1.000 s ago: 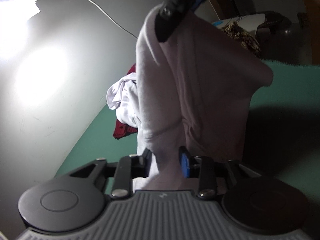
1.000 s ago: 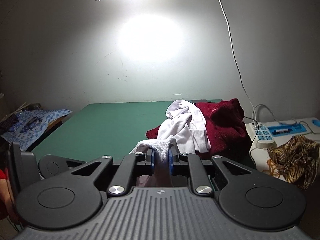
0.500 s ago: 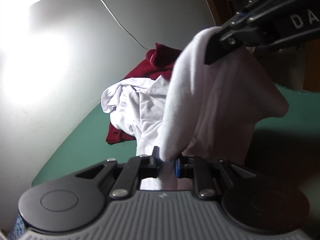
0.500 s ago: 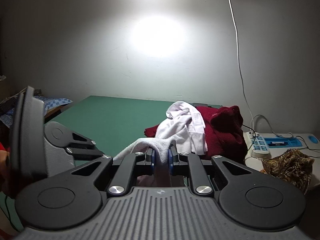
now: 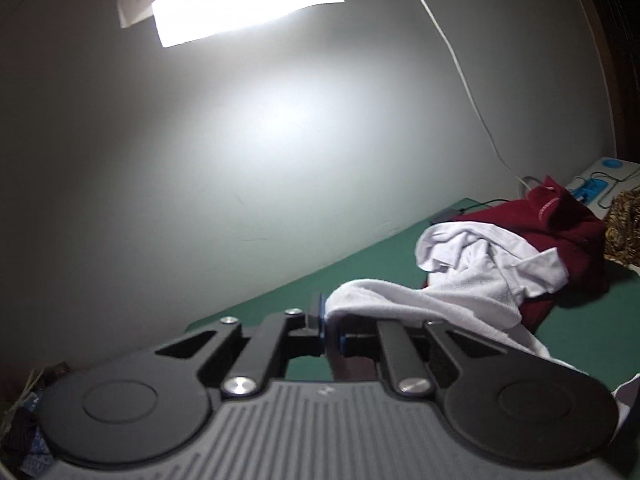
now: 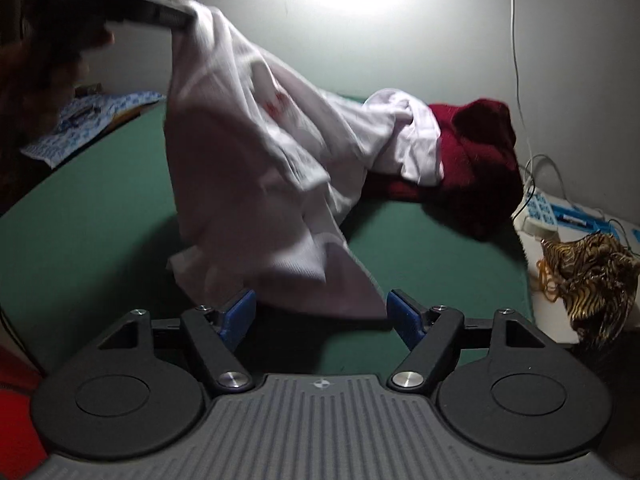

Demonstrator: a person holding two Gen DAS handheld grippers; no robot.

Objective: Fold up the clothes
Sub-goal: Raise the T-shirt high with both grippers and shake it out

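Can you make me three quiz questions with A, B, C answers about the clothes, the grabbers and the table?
1. Where is the dark red garment?
A. on the green table, next to the white pile
B. on the floor
C. in the right gripper

2. What colour is the lifted garment?
A. blue
B. white
C. yellow

3. How are the right gripper's jaws?
A. shut on cloth
B. hidden
C. wide open

Answers: 1 A, it lies on the table beside the white pile. 2 B, the cloth hanging from the left gripper is white. 3 C, its blue pads stand far apart, holding nothing.
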